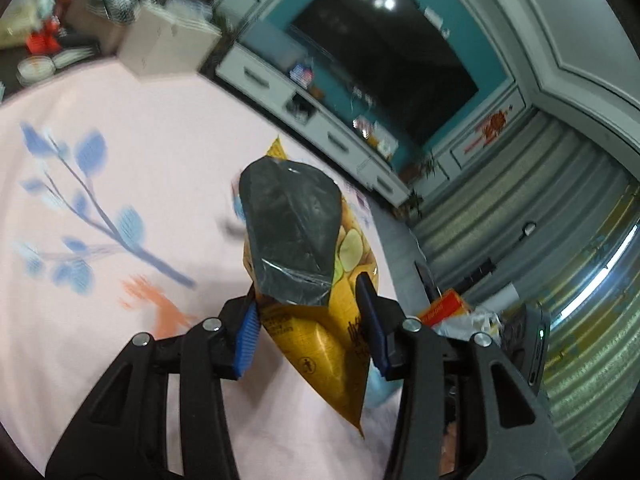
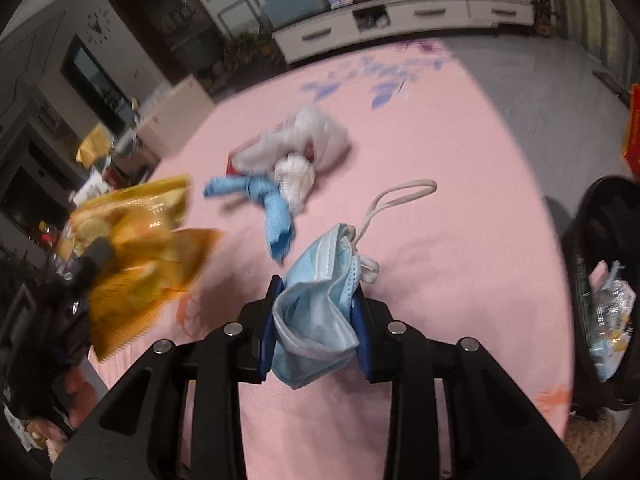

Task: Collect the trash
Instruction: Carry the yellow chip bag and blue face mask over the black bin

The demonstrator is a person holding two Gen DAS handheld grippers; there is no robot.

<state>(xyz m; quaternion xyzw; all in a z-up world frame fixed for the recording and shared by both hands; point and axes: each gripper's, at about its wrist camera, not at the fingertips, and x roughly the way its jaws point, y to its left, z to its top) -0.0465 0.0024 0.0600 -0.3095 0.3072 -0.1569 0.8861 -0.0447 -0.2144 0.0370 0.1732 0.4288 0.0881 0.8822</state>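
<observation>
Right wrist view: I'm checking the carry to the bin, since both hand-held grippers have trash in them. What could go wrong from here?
1. The crumpled light-blue face mask is pinched in the right hand-held gripper with its white ear loop trailing loose; it might snag or slip out.
2. The yellow foil snack bag is caught only near one end by the left hand-held gripper, so it could swing free or spill leftovers onto the pink floral cloth.

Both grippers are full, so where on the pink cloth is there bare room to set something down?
Bare pink cloth lies right of the face mask, up to the black bin. It is crowded further out, around the white wad and blue wrapper.
</observation>
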